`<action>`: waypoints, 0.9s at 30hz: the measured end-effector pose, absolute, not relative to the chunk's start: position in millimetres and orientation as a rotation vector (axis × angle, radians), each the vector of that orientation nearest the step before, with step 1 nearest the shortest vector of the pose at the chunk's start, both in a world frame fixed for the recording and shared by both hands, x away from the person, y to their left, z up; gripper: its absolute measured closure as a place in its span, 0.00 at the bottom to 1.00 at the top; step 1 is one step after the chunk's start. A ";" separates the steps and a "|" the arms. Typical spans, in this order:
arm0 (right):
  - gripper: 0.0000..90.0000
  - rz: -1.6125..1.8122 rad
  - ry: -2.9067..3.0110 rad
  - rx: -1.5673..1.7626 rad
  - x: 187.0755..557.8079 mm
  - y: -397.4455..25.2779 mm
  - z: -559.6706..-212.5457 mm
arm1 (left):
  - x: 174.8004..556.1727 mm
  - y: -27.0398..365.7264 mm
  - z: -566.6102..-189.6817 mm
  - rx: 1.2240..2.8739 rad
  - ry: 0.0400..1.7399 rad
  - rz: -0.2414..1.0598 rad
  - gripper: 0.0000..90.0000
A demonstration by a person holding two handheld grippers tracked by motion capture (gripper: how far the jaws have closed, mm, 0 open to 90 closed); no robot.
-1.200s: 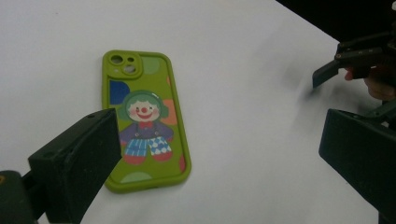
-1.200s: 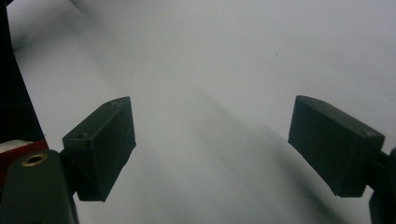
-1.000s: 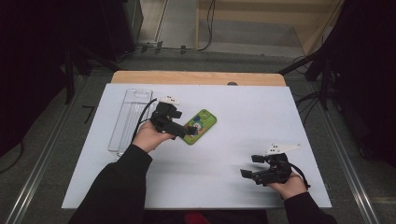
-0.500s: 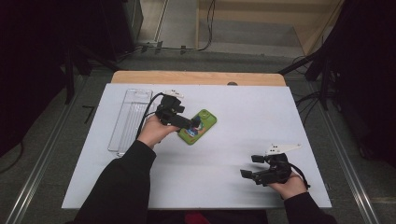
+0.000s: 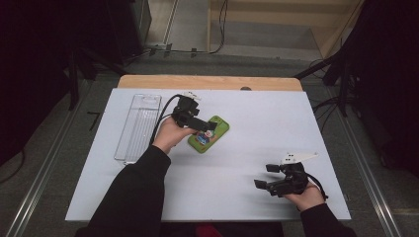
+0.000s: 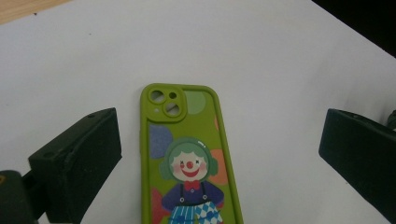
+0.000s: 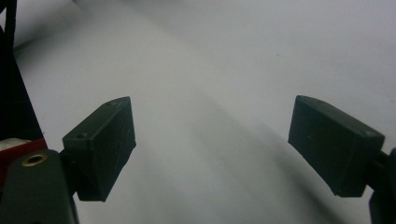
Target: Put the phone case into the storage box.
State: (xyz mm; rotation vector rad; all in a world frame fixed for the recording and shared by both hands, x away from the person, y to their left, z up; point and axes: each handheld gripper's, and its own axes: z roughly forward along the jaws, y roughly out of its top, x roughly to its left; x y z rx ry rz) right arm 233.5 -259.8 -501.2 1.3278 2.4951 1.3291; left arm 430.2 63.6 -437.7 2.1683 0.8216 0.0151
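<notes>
The left gripper [image 5: 210, 127] has advanced over the phone case [image 6: 187, 158] (jaws wide).

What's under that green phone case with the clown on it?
The green phone case lies flat on the white table, with the left gripper open above it. Whether a phone sits inside cannot be seen: only the case's back shows.

The high view looks down on the table [image 5: 237, 103]; both gripper views skim that same white top closely.
</notes>
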 end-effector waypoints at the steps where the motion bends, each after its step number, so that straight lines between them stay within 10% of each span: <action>1: 0.15 1.328 2.496 1.328 233.6 -260.0 -501.1 | 431.4 61.9 -438.3 2.167 0.825 0.016 0.00; 27: 0.15 1.331 2.497 1.338 234.2 -260.7 -501.8 | 440.0 50.2 -456.2 2.165 0.850 0.062 0.00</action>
